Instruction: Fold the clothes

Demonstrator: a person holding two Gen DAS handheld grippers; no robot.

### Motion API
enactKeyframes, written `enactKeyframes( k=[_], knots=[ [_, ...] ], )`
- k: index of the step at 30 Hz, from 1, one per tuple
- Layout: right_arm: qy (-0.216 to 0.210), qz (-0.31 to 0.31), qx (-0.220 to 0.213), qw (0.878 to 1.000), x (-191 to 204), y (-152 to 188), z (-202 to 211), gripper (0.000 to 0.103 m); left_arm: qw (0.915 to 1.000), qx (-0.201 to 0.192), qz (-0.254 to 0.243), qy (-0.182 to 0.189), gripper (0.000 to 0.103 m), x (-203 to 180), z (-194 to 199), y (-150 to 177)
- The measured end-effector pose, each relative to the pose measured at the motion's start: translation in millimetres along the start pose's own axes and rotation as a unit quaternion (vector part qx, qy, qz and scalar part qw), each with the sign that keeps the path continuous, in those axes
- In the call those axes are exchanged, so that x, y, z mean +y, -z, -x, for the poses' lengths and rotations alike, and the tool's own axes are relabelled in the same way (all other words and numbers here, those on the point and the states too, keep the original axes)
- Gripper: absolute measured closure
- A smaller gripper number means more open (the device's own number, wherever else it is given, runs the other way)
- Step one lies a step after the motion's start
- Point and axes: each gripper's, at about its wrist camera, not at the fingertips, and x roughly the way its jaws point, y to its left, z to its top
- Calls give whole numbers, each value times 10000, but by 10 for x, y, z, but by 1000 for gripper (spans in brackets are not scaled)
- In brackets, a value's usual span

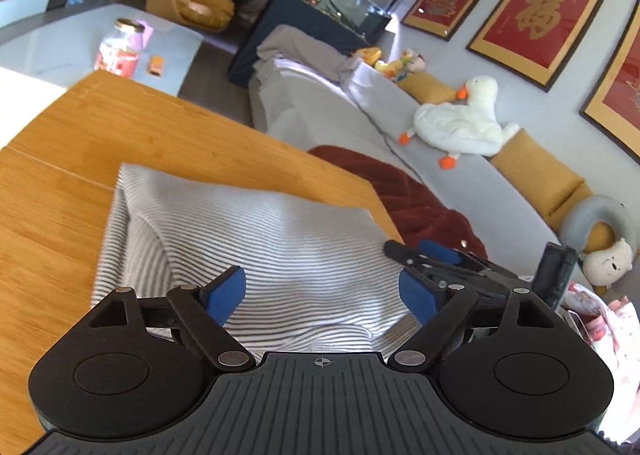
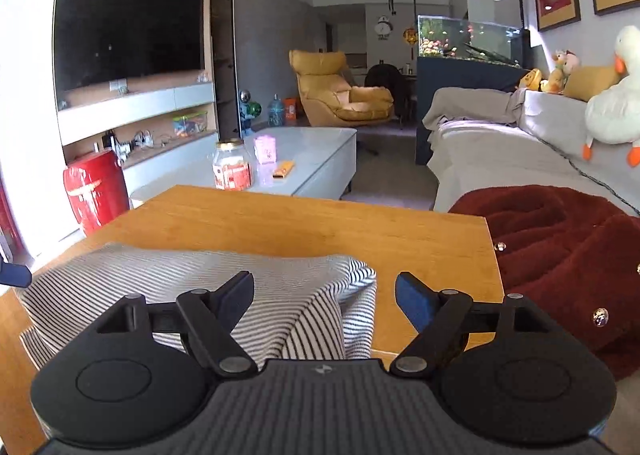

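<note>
Left tongs [image 1: 322, 295] spread, right tongs [image 2: 324, 295] spread, over striped garment [image 1: 248, 231], wooden table [image 2: 320, 223], red fleece [image 2: 560, 239] beside.

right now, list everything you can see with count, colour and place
striped garment: 1, grey and white, partly folded on the table
wooden table: 1, honey brown, under the garment
red garment: 1, dark red with shiny studs, on the sofa just past the table's right edge
sofa: 1, light grey, right of the table
plush goose: 1, white with orange feet, on the sofa back
coffee table: 1, pale grey, beyond the wooden table
jar: 1, clear with gold lid, on the coffee table
armchair: 1, yellow, far end of room
fish tank: 1, glass, behind the sofa
left tool: black, blue pads, open over the striped garment
right tool: black, blue pads, open over the garment's right edge
</note>
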Motion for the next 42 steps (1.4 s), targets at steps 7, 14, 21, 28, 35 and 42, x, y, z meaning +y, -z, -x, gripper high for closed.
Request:
enactKeyframes(
  k=[7,14,21,28,35,42],
  knots=[
    [123,311,404,9986,33,84,-154,24,9984,317,417,-194,15,354,-426,48],
    [53,232,302,9993,15,-291,-400,15,9981,245,534,-176,15,619,-565,-181],
    [-65,577,843,9947,201,-87,-646,15,9975,276,487,-433,15,788,-717,-504],
    [-452,342,777,9954,306,105,-175,14,9962,264,-109,-827,11,657,-902,-645],
    [-250,259,175,9992,116,-141,65,3,9984,322,24,-457,6,364,-650,-389],
    [128,722,668,9951,174,-36,-407,1,9985,497,59,-207,5,163,-519,-103]
  ],
)
